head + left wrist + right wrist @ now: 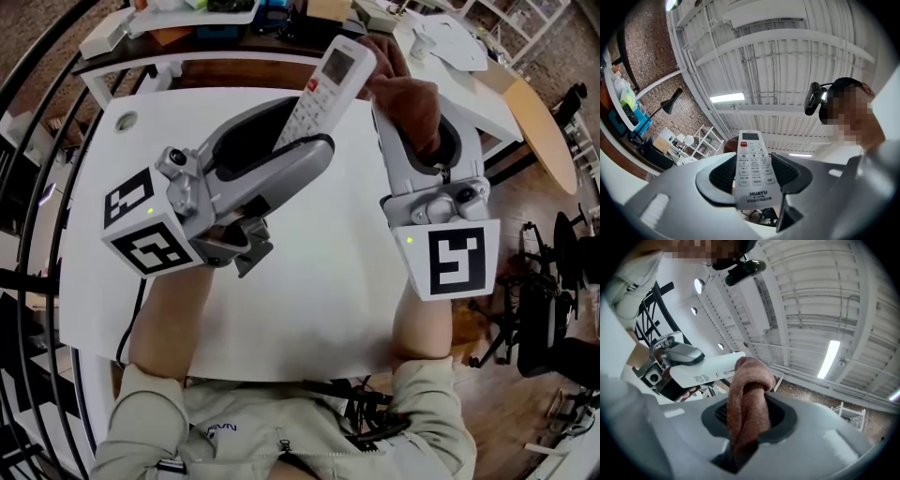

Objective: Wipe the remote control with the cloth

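Left claw point(307, 131) clamps the lower end of the remote control point(330, 80), jaws about half spread. We hold the remote raised above the white tabletop point(309, 300), keypad facing up. Right claw point(424, 127) pinches the brown cloth point(410, 94), jaws nearly together, just beside the remote's top end. To wipe well, we judge it best to steady the remote, lay the cloth fold flat on its face and stroke lengthwise. Count: one remote, one cloth, two claws.
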{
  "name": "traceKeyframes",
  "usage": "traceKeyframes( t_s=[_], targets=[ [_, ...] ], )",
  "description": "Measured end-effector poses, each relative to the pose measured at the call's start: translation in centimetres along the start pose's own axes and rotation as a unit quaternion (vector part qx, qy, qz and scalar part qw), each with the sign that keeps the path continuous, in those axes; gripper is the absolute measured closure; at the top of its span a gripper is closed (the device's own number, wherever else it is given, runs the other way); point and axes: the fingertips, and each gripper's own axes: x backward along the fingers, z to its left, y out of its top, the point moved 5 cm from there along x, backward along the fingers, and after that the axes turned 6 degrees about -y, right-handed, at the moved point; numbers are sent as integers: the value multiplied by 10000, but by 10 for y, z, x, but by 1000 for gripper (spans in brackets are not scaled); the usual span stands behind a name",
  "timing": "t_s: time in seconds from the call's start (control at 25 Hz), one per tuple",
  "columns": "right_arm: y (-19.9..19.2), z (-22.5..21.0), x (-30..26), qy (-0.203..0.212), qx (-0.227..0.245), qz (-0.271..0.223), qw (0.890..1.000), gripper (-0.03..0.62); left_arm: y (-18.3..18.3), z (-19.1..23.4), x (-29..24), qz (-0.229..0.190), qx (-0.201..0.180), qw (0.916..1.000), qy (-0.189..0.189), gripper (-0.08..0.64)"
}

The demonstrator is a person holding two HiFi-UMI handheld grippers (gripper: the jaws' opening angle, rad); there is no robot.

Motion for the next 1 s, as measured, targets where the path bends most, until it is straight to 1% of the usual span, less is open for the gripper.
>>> traceKeyframes(
  t_s=[0.08, 0.24, 0.52, 0.72, 0.88, 1.0],
  targets=[
    [1, 2, -1, 77, -91, -77, 9999, 508, -3, -2, -2, 34, 61, 9999, -97, 316],
    [1, 15, -4, 347, -34, -119, 9993, 508, -5, -4, -5, 41, 174, 9996, -218, 316],
    [-3, 46, -6, 910, 96, -49, 9958, 509, 0, -1, 0, -175, 395, 9986, -305, 316],
    [-7, 63, -3, 1313, 488, 126, 9901, 509, 7, 3, 5, -325, 406, 9984, -228, 316],
    [-8, 72, -3, 1454, 828, 211, 9857, 509, 9, 7, 9, -389, 386, 9984, -131, 316],
    [-8, 80, -2, 1606, 1187, 237, 9796, 511, 13, 10, 11, -481, 376, 9981, -54, 316]
  ],
)
